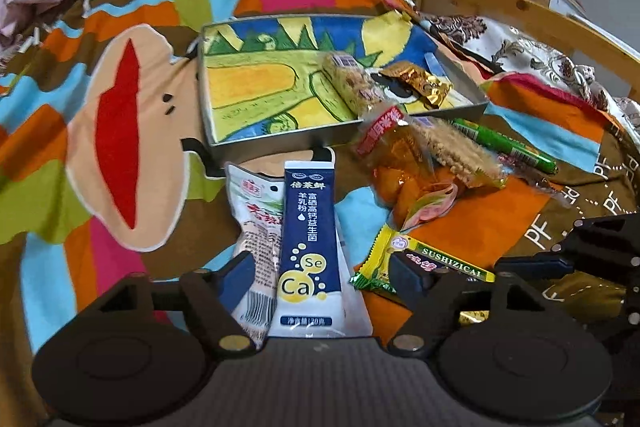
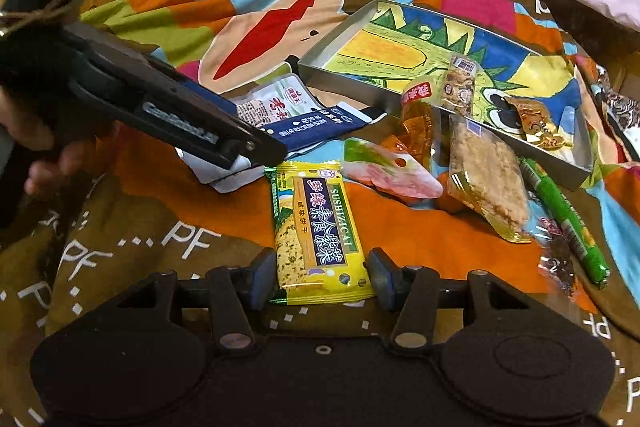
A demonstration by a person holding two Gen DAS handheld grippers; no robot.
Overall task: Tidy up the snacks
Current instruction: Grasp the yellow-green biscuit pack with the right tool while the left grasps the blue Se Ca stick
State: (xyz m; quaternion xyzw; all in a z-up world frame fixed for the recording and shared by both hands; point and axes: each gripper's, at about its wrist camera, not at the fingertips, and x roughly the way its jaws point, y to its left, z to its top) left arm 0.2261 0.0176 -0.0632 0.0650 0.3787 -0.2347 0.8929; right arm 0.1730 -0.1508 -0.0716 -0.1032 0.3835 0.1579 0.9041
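In the left wrist view, the left gripper [image 1: 324, 273] is standing with its jaws spread wide around a navy milk-powder sachet [image 1: 307, 247], its blue pads clear of both edges; the sachet is lying on top of a white snack pouch [image 1: 256, 223] on the patterned bedspread [image 1: 60, 131]. Beyond them a shallow metal tray [image 1: 256, 141] is holding a nut bar [image 1: 352, 83] and a gold-wrapped candy [image 1: 420, 83]. The right gripper [image 1: 532, 263] is showing at the right edge, its opening impossible to judge from here. In the right wrist view, the right gripper [image 2: 322, 281] is sitting open, fingers flanking the near end of the yellow cracker packet [image 2: 316, 231] without pressing it. The left gripper [image 2: 240, 143] is reaching in over the sachet [image 2: 312, 131]. A green stick snack [image 2: 568, 219] is lying near the tray [image 2: 344, 75].
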